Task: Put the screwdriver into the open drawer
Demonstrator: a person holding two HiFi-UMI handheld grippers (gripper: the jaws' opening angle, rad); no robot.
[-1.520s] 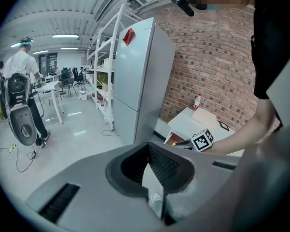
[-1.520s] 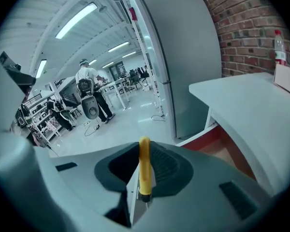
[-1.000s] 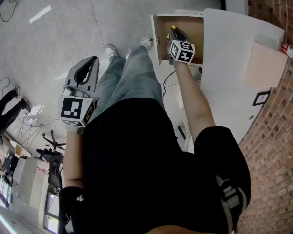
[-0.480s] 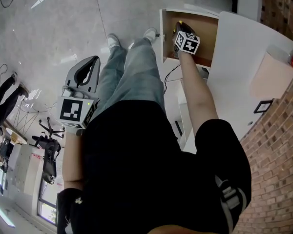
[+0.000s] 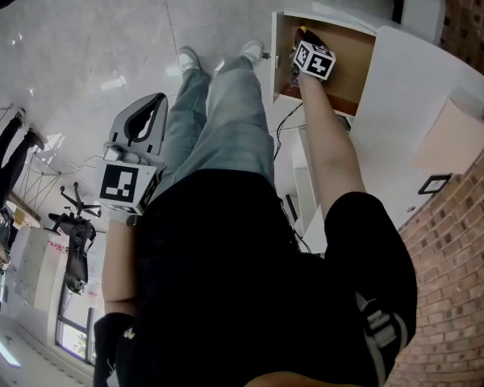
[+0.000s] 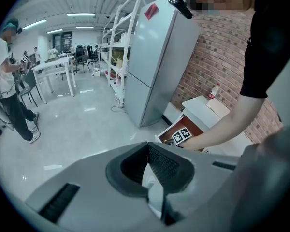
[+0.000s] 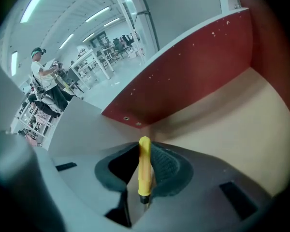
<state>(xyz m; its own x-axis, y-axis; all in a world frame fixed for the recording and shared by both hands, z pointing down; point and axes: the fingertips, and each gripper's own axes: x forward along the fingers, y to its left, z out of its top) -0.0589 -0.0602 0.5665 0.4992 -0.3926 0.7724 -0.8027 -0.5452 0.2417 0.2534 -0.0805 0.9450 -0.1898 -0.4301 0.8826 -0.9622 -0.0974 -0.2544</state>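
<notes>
Yellow-handled screwdriver (image 7: pixel 144 170) sits clenched in our right gripper (image 5: pixel 300 40), inside the open drawer (image 5: pixel 351 67). Our left gripper (image 5: pixel 156 100) hangs by our leg, jaws together, holding nothing.

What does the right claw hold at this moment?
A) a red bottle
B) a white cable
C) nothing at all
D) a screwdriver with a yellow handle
D: in the right gripper view the right claw is shut on the screwdriver, whose yellow handle stands between the jaws, with the drawer wall ahead.
</notes>
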